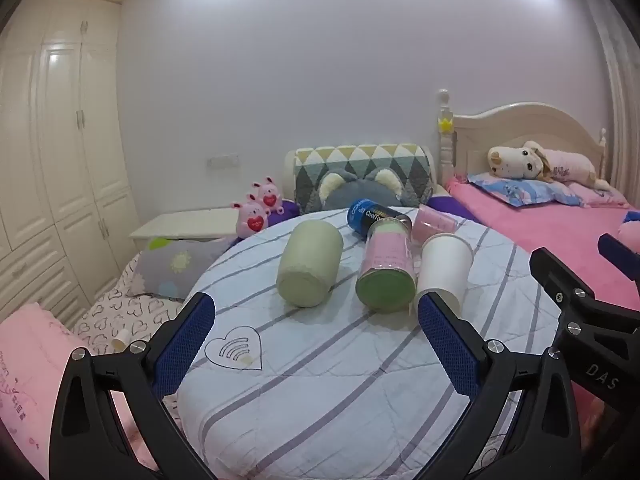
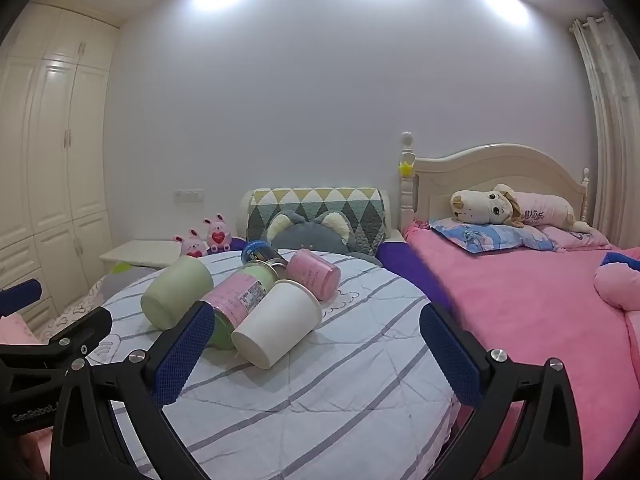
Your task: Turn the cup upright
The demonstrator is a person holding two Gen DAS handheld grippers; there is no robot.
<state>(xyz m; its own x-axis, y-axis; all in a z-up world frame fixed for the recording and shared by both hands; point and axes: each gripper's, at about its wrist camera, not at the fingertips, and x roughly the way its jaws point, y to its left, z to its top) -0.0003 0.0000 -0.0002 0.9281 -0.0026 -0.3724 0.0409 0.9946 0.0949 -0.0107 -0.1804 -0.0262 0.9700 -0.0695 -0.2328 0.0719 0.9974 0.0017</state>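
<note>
Left to right across the round table (image 1: 360, 400) w/ the striped cloth: pale green cup (image 1: 310, 262) on its side, base toward the near edge; clear green-lidded bottle (image 1: 386, 272) beside it, touching the white paper cup (image 2: 278, 322); behind them, toward the far edge, a blue can (image 1: 366, 214) and a pink cup (image 2: 314, 274), both down too.

Which cup is meant isn't certain; the white one is my guess, since it's nearest the tools. It lies toppled, long axis running from the near edge up and right toward the far edge, base facing us, mouth away against the pink cup.

Left gripper (image 1: 312, 336): fingers spread wide, nothing between them, low at the near edge; the white cup sits just past its right finger. Right gripper (image 2: 316, 354): also spread, empty, pointing flat across the table; the white cup lies ahead, left of centre, closer to its left finger. Right looks better lined up, i.e. likely the one to take it across the body.
</note>
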